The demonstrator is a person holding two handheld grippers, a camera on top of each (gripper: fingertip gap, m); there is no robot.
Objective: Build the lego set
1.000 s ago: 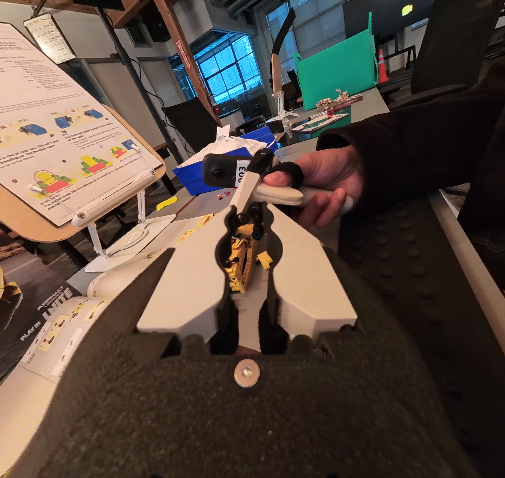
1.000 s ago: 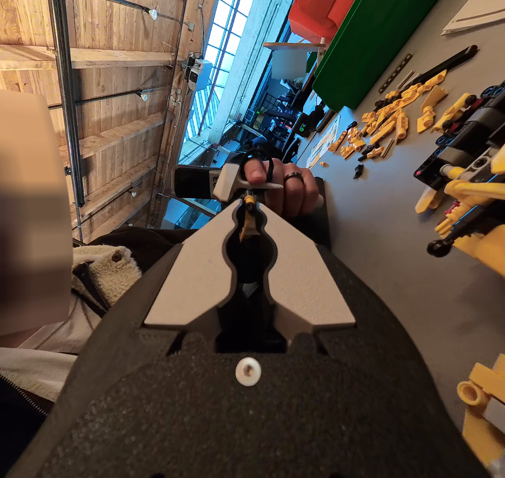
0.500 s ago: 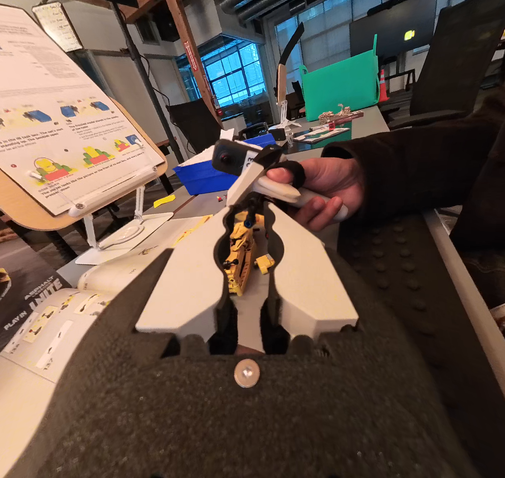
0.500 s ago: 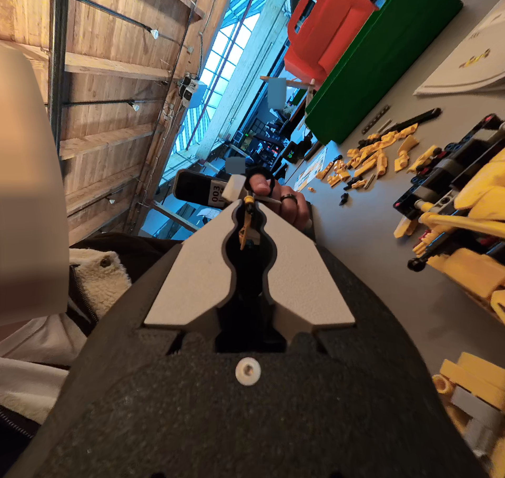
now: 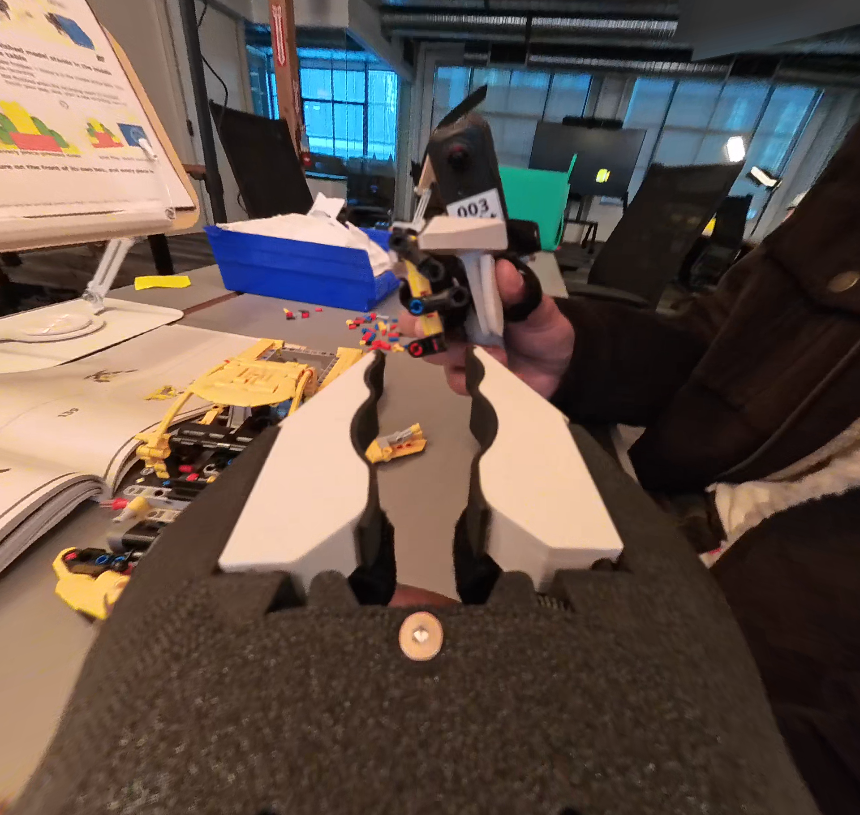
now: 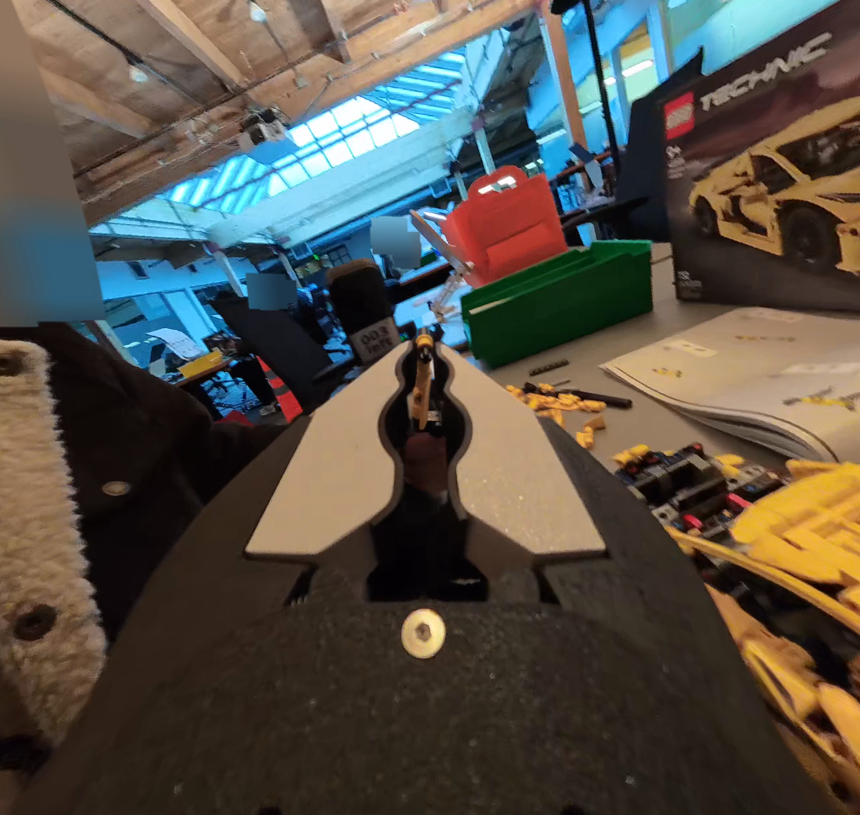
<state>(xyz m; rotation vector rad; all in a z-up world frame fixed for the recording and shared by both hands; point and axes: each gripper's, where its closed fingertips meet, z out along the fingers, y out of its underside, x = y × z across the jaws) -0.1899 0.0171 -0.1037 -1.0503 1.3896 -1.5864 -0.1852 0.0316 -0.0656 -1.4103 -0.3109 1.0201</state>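
Right tool (image 6: 422, 350) clenched on a slim yellow-and-black sub-assembly (image 6: 422, 390), held aloft. Left tool (image 5: 421, 364) released, empty. The yellow car model (image 5: 223, 420) lies on the tabletop (image 5: 409, 401) beside them. Risk: the narrow fingertip hold lets the piece twist or drop.

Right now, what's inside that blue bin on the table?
The blue bin holds crumpled white bags or paper heaped above its rim. Whatever lies beneath that heap is covered, and the bin's solid walls hide the rest.
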